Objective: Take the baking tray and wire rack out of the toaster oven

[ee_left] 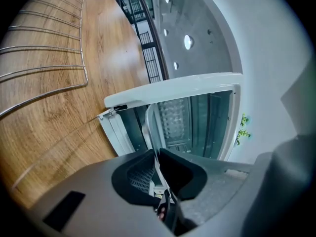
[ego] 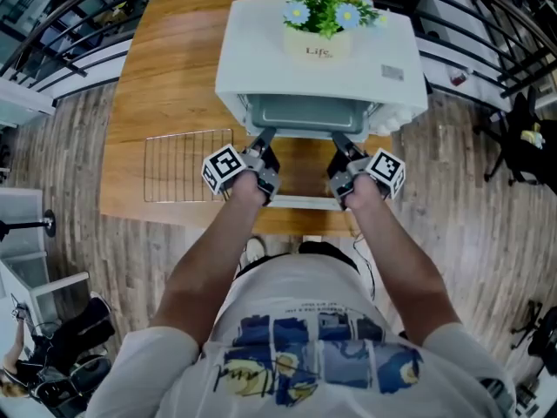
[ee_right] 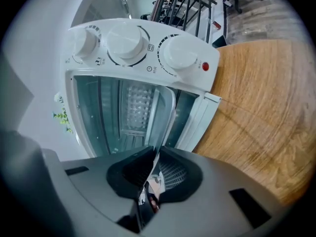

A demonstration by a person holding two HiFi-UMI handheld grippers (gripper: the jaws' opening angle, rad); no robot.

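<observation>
- Wire rack (ego: 187,165) out, on bench (ego: 165,59), centre left.
- Baking tray (ego: 306,114) not yet out of toaster oven (ego: 261,59); left gripper (ego: 264,139) and right gripper (ego: 341,141) jaws clenched on its rim.

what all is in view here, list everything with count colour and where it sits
table: 1, brown wood, under everything
toaster oven: 1, white, at the table's far side, door open
knobs: 3, white, in a row on the oven's panel
baking tray: 1, grey, in the oven mouth
wire rack: 1, silver, flat on the table left of the oven
potted flowers: 1, white pot with green leaves, on top of the oven
railing: 1, black, beyond the table
left gripper: 1, grey, shut on the baking tray's front rim
right gripper: 1, grey, shut on the same rim
</observation>
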